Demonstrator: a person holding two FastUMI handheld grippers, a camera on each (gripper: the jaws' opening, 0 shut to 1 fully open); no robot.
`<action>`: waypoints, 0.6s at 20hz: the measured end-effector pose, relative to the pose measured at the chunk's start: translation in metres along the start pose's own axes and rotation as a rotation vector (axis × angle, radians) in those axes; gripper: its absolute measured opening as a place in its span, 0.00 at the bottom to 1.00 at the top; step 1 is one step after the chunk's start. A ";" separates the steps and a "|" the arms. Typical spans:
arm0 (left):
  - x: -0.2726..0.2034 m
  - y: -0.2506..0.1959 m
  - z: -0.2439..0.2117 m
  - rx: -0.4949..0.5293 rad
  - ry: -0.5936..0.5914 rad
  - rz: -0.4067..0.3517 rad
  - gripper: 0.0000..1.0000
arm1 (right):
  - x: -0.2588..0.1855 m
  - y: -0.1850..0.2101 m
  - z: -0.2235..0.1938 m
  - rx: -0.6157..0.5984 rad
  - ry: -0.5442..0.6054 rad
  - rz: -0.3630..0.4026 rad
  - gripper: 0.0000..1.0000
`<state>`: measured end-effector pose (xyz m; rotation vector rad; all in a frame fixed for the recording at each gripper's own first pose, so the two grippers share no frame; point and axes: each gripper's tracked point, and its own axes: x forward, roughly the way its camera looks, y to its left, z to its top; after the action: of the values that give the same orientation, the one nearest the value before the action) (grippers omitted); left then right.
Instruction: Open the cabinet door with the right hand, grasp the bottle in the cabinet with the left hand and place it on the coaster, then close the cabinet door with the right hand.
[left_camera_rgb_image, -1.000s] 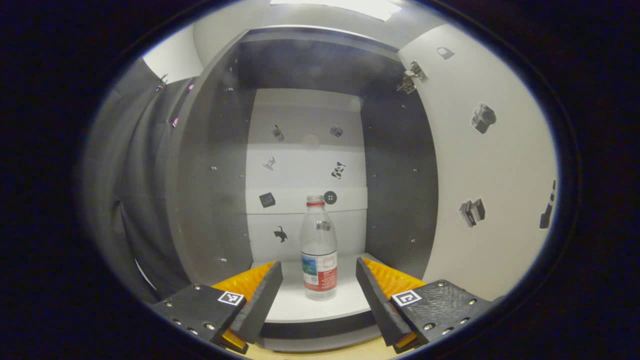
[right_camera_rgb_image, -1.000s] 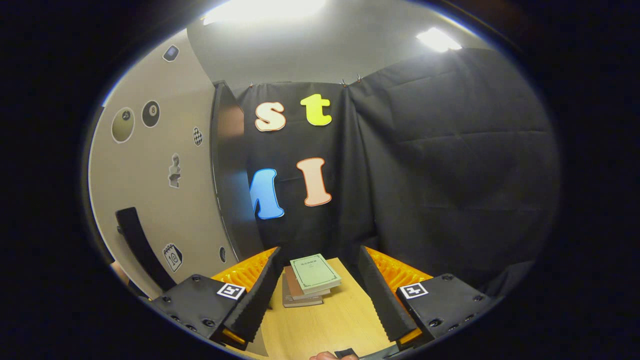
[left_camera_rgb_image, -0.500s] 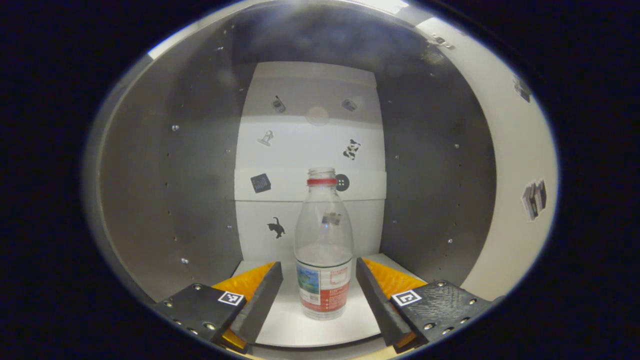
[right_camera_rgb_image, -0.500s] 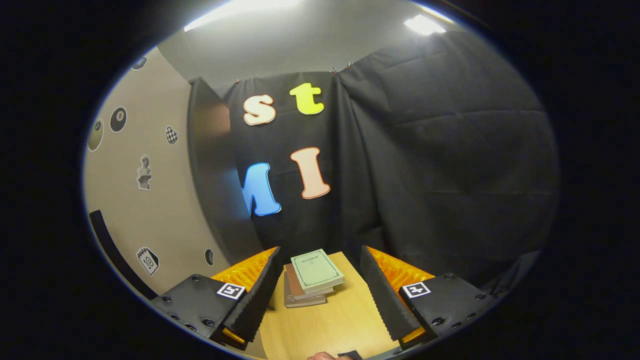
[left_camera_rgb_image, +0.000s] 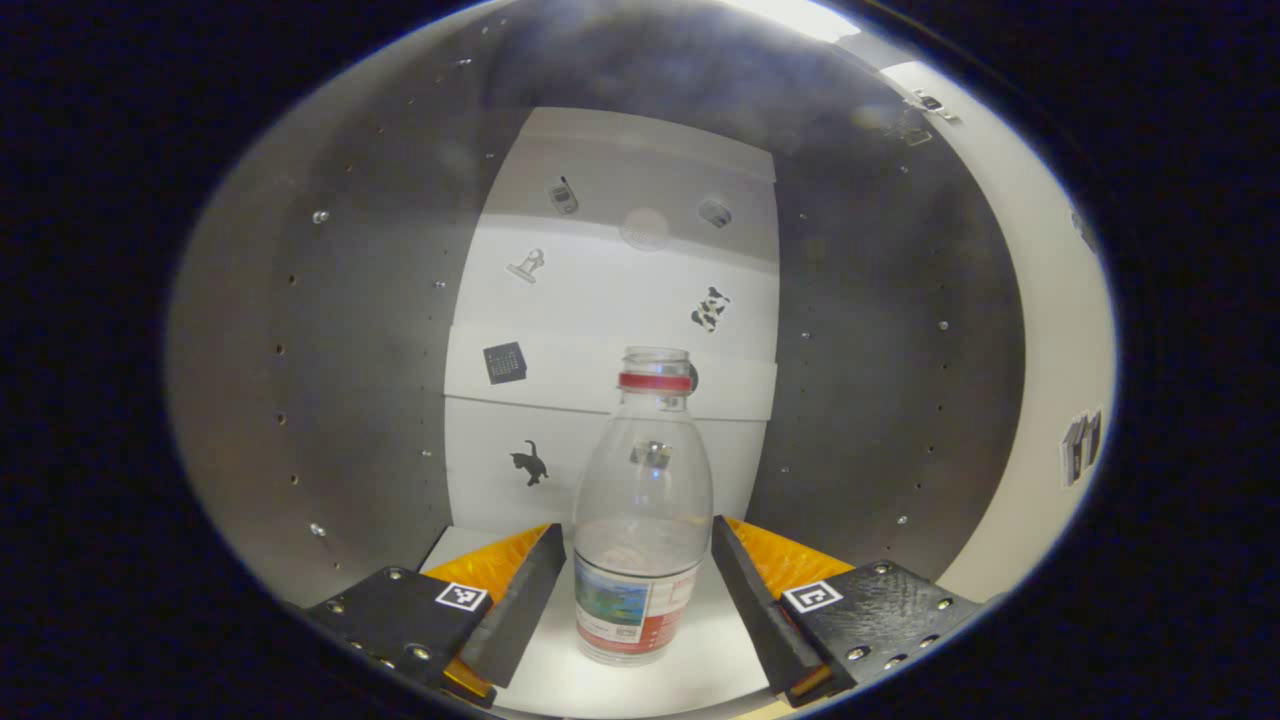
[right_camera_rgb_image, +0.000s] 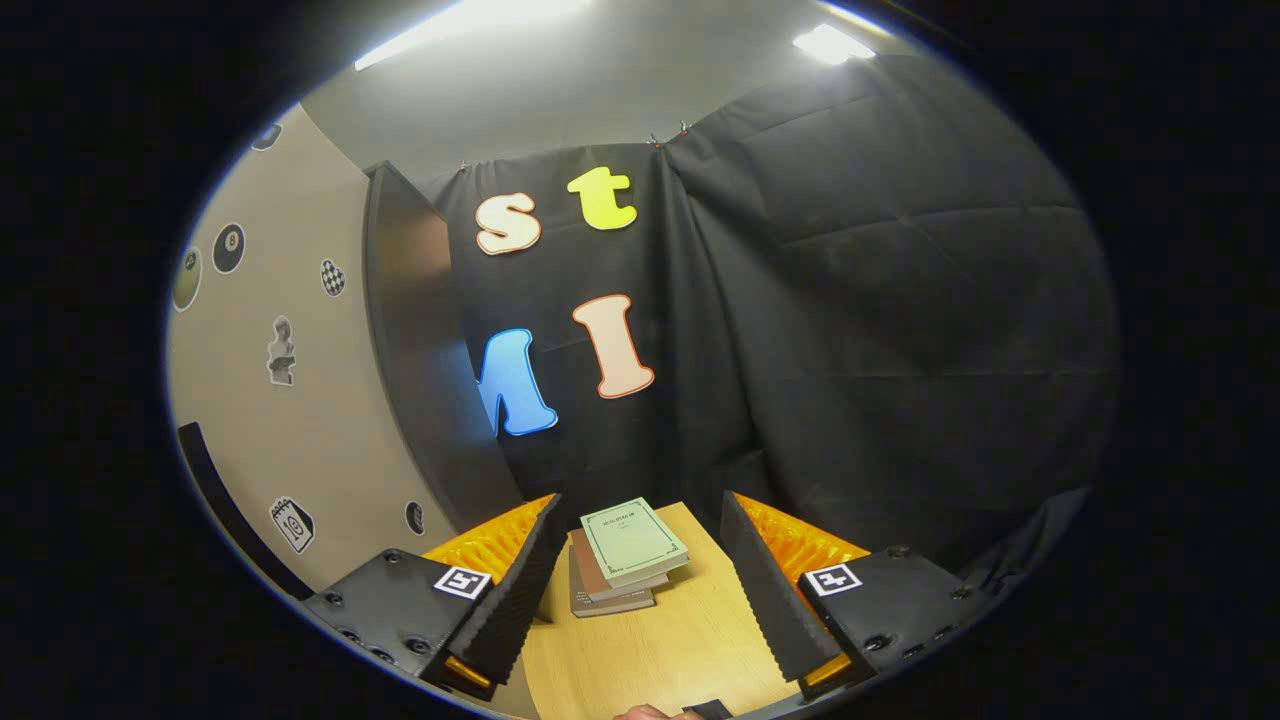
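A: So, left gripper view first: the left gripper (left_camera_rgb_image: 640, 590) has its fingers spread, one on each side of the bottle (left_camera_rgb_image: 642, 520), which stands upright on the white floor of the cabinet (left_camera_rgb_image: 350, 330). Can't really tell if either pad is touching the plastic, it looks like a thin gap on both sides, but the fisheye bends everything there

B: What about the bottle itself?

A: Clear plastic, red ring at the neck, label around the lower part. The mouth is hazy against the back panel (left_camera_rgb_image: 610, 300), so I can't make out whether there's a cap on it. The stickers on that panel are tiny, and one is half hidden behind the bottle neck

B: And the door?

A: The cabinet door (left_camera_rgb_image: 1060, 330) is swung open at the right edge of that view, cut off by the lens rim. In the right gripper view you get its other face with stickers and a dark handle (right_camera_rgb_image: 225, 505) running off the edge

B: Right gripper?

A: The right gripper (right_camera_rgb_image: 640, 590) is spread wide too, holding nothing, above the wooden table (right_camera_rgb_image: 660, 650), with a small stack of books (right_camera_rgb_image: 625, 560) farther off near the black cloth. There's a sliver of a hand (right_camera_rgb_image: 655, 712) at the very bottom, mostly cropped
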<state>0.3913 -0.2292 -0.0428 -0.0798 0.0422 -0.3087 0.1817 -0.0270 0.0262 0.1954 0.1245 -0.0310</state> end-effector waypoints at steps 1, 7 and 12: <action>0.002 -0.002 -0.001 0.009 0.005 -0.006 0.91 | 0.001 0.000 -0.001 0.000 0.002 0.002 0.92; -0.002 -0.006 -0.001 0.028 0.018 -0.018 0.75 | 0.008 0.003 -0.009 -0.011 0.016 0.028 0.97; -0.040 -0.011 0.015 0.029 0.004 -0.020 0.78 | 0.025 0.008 -0.007 -0.010 0.013 0.079 1.00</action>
<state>0.3509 -0.2268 -0.0260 -0.0510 0.0406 -0.3299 0.2060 -0.0179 0.0177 0.1905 0.1302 0.0496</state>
